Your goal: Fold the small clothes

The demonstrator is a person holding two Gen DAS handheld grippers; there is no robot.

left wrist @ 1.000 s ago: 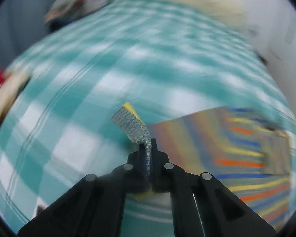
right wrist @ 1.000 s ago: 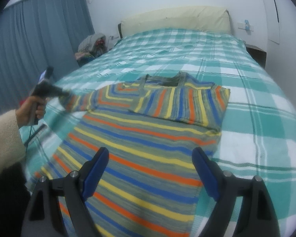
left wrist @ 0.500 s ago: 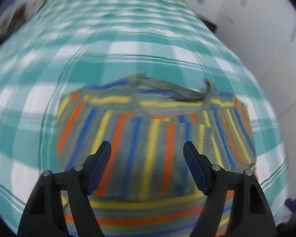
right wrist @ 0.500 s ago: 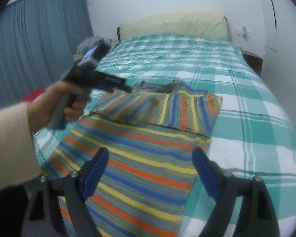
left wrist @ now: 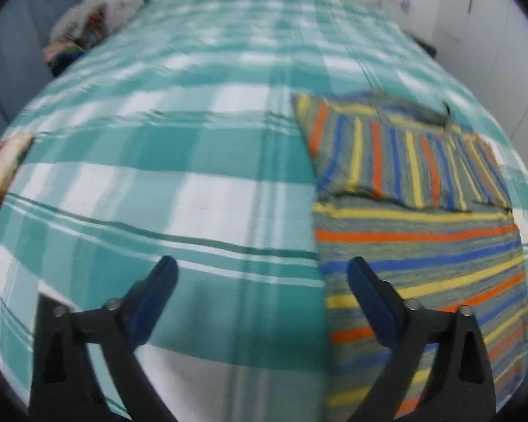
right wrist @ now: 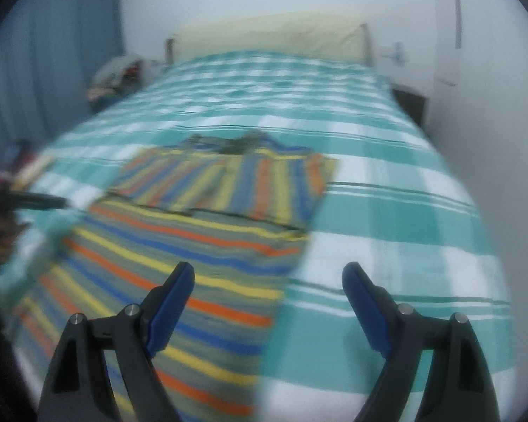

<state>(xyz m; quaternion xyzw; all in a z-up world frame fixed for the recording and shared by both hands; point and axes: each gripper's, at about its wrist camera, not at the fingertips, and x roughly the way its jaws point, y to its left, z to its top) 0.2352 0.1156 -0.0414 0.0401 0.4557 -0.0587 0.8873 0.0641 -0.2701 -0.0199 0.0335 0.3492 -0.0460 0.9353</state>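
Observation:
A striped sweater [left wrist: 415, 232] in grey, yellow, orange and blue lies flat on the teal checked bedspread [left wrist: 179, 176], both sleeves folded across its chest below the collar. My left gripper [left wrist: 262, 274] hovers over bare bedspread at the sweater's left edge, its jaws opening wide with nothing between them. The right wrist view shows the same sweater [right wrist: 193, 246]. My right gripper [right wrist: 268, 281] stands open above its lower right edge, empty. The left gripper [right wrist: 35, 202] appears blurred at the far left of that view, in a person's hand.
A cream headboard [right wrist: 271, 35] and white wall close the far end of the bed. A heap of clothes [right wrist: 118, 77] sits beside the bed at the back left, next to blue curtains [right wrist: 52, 56]. A dark nightstand [right wrist: 410, 103] stands at the right.
My left gripper let go of the sleeve cuff, leaving the sleeve folded across the chest, opened wide, and swung back left off the sweater. The right gripper shifted slightly right.

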